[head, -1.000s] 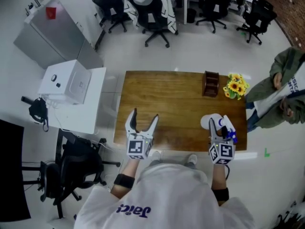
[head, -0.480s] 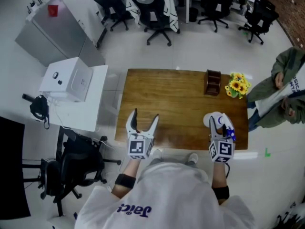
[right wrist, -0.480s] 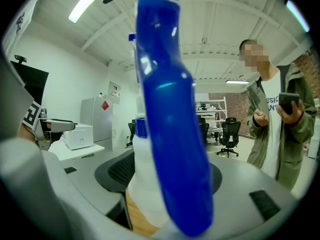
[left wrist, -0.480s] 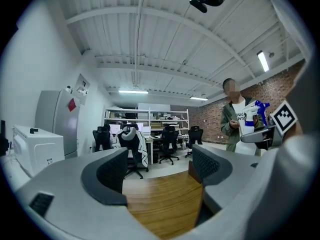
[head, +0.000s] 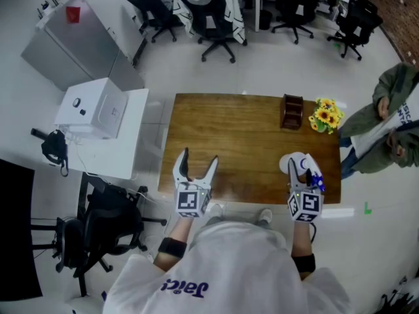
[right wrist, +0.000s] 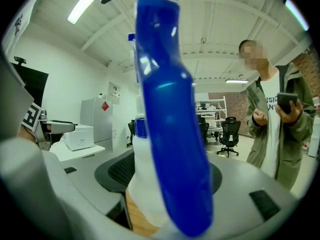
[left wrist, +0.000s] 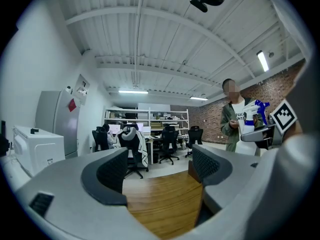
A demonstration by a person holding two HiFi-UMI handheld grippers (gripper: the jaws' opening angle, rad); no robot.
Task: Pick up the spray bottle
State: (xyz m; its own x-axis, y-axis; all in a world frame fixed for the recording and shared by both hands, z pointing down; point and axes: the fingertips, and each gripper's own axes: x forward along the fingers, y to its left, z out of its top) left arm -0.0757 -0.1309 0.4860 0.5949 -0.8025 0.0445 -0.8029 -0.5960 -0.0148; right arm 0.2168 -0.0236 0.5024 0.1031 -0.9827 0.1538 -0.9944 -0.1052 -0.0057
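Grasping the bottle [right wrist: 167, 134] with the right tool [head: 302, 169], clenched on the white body below the blue collar. Probably chosen as the broadest, firmest place, with the trigger head left free. Held upright at the right front corner of the surface [head: 229, 129]; lifted clear or resting there, hard to say. Holding the left tool [head: 198, 157] released, jaws spread on nothing, at the front edge well apart, seemingly just out of the way.

Smooth glossy plastic: rounded white body, long curved blue trigger head; likely light but slippery. Ribbed dark pads [right wrist: 119, 171] against it for friction. Varnished wood beneath, flat and hard. Farther back, a dark box [head: 292, 113] beside yellow flowers [head: 325, 118].
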